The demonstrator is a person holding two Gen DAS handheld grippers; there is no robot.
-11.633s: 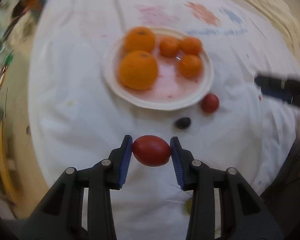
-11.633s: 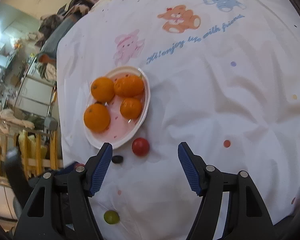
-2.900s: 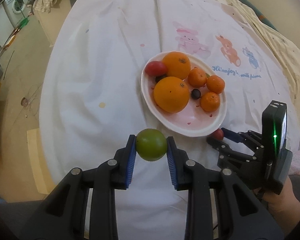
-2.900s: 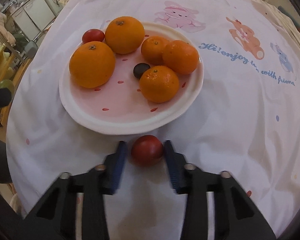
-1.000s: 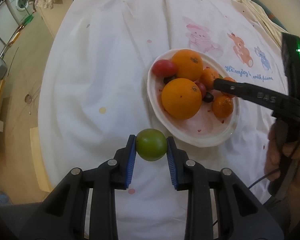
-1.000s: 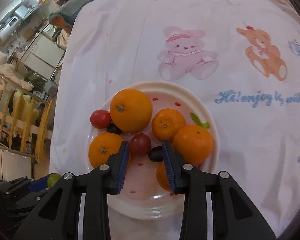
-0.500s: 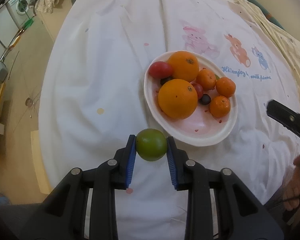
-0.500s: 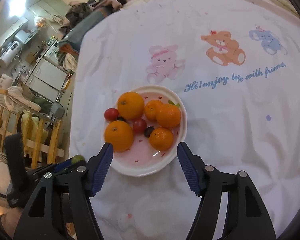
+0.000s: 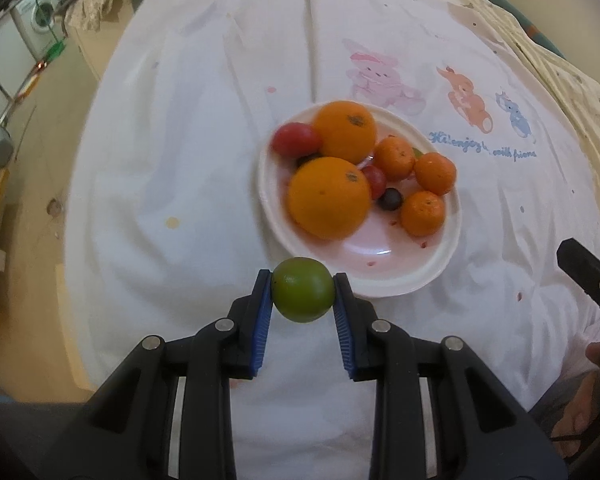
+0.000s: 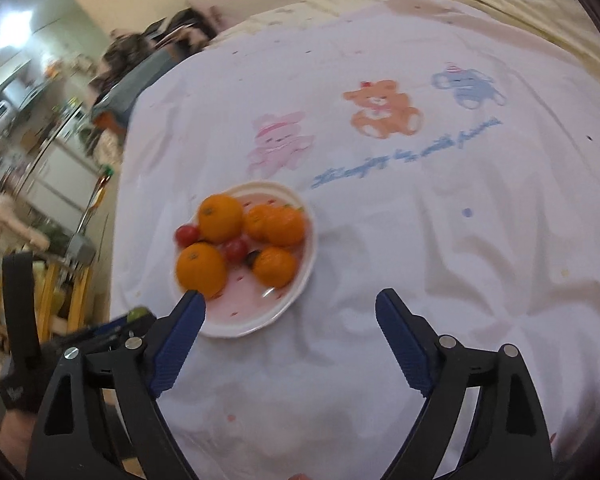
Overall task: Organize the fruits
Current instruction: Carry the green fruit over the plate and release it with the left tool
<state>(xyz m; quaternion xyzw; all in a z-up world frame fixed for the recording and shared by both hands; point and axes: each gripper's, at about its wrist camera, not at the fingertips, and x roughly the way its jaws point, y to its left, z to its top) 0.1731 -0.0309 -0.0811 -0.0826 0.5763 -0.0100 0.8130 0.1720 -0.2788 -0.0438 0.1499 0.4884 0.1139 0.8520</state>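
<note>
Green fruit (image 9: 302, 295) sits clamped between the blue pads of the left claw (image 9: 302, 298), just before the near rim of the white plate (image 9: 440, 264) of oranges and tomatoes on the tabletop (image 9: 188, 152). Right claw (image 10: 290, 312) is opening, nothing between its jaws.

Right tongs (image 10: 290, 312) low in the frame, jaws opening, nothing between them. Above the left jaw, a white plate (image 10: 306, 276) on the cloth-covered surface (image 10: 440, 264), carrying oranges (image 10: 201, 269), small mandarins (image 10: 275, 267) and red tomatoes (image 10: 236, 250). At lower left, left tongs (image 10: 136, 318) clamped on a green fruit (image 10: 137, 313).
</note>
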